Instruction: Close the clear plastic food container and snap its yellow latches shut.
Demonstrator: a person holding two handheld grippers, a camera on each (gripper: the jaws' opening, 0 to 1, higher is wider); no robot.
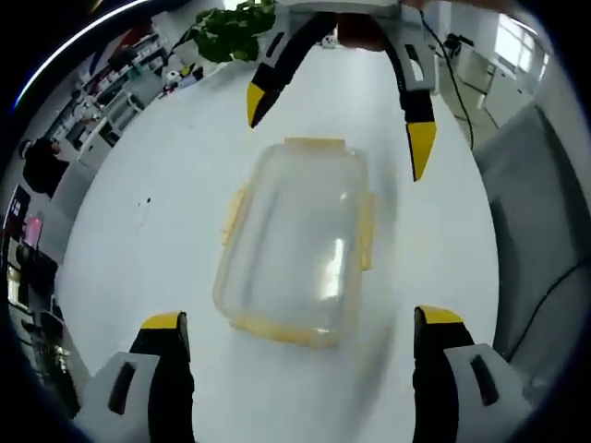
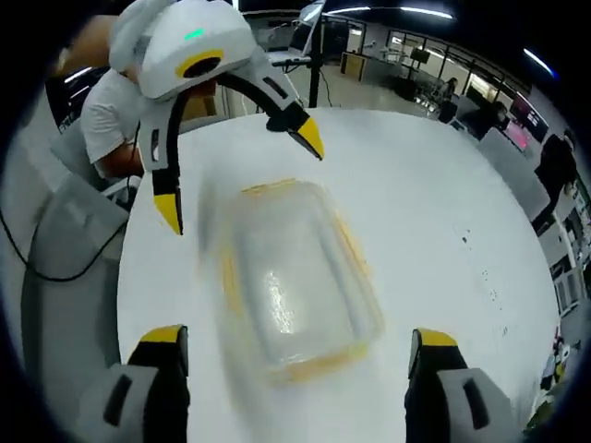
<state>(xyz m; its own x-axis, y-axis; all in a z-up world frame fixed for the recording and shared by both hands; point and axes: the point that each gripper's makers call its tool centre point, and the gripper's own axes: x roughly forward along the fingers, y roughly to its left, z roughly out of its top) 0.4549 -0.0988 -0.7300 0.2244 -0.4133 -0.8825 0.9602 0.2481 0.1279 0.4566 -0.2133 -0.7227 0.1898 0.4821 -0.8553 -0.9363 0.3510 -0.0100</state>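
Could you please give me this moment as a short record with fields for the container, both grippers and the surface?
container: clear plastic food container with yellow latches, lid on, blurred
latches: state cannot be told
surface: white table, container resting on it
left gripper: open, jaws either side of the container's near end, not touching
right gripper: open, facing the container from the opposite end
beyond: green plant at the table's far edge

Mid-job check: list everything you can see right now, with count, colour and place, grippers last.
container: one, clear plastic with yellow latches, middle of the table between the two grippers, blurred.
table: one, white, under the container.
plant: one, green, far table edge in the left gripper view.
person: one, white shirt, behind the table in the right gripper view.
left gripper: one, white with yellow tips, open.
right gripper: one, same colours, open.
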